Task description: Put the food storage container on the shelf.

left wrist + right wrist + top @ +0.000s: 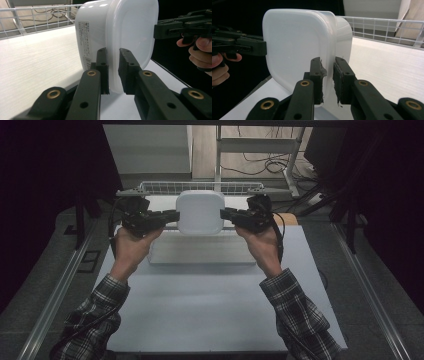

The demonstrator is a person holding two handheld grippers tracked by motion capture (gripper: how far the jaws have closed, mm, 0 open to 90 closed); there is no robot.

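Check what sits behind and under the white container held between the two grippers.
Behind the white container runs a white wire rack; below it lies a white tabletop. The lid covers the inside, and the container hides the rack's middle stretch.

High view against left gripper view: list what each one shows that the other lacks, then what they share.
High view alone: the person's plaid sleeves, the whole table and the floor around it.

Left gripper view alone: the printed label on the side of the tub, and the left tongs closed on the tub's rim.

Both: the white tub held off the table between the left tongs and the right tongs, and the wire basket behind it.
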